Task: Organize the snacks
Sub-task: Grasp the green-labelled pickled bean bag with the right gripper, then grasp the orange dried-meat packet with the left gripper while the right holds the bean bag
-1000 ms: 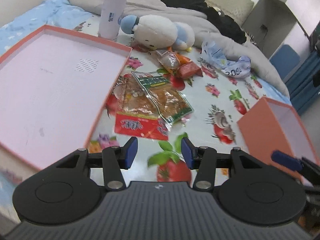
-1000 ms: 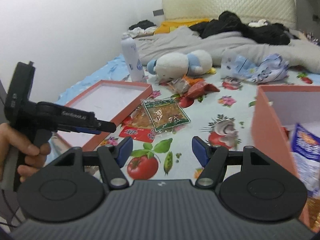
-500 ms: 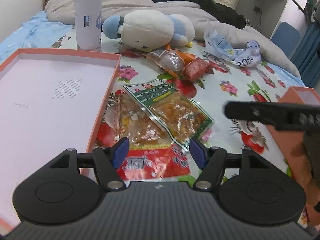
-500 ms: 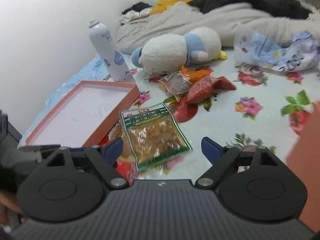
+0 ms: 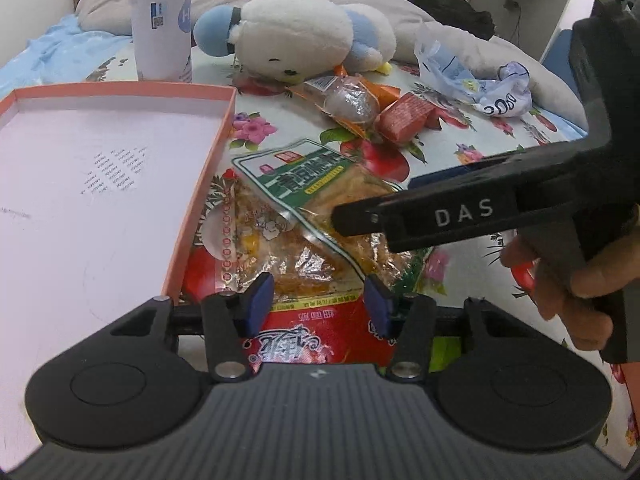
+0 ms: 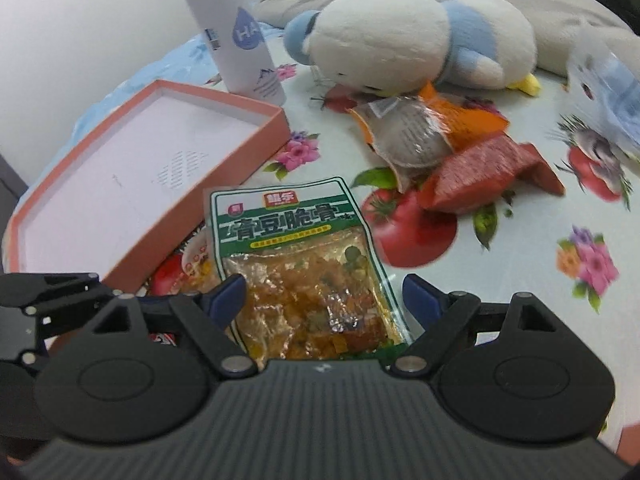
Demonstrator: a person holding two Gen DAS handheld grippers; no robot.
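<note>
The left gripper (image 5: 316,304) is seen closing above the red snack packet (image 5: 304,340), nothing yet pinched. The right gripper (image 6: 322,296) is spread wide, its pads straddling but not pressing the green snack packet (image 6: 296,240), which is laid overlapping the red one beside the pink lid (image 6: 132,176). Farther off, 2 small snacks (image 6: 448,156) are found before a plush toy (image 6: 400,40) and a white bottle (image 6: 236,32).

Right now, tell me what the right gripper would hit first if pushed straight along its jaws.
Most likely the green snack packet: it lies directly ahead between the open jaws of the right gripper, though depth is hard to judge.
</note>
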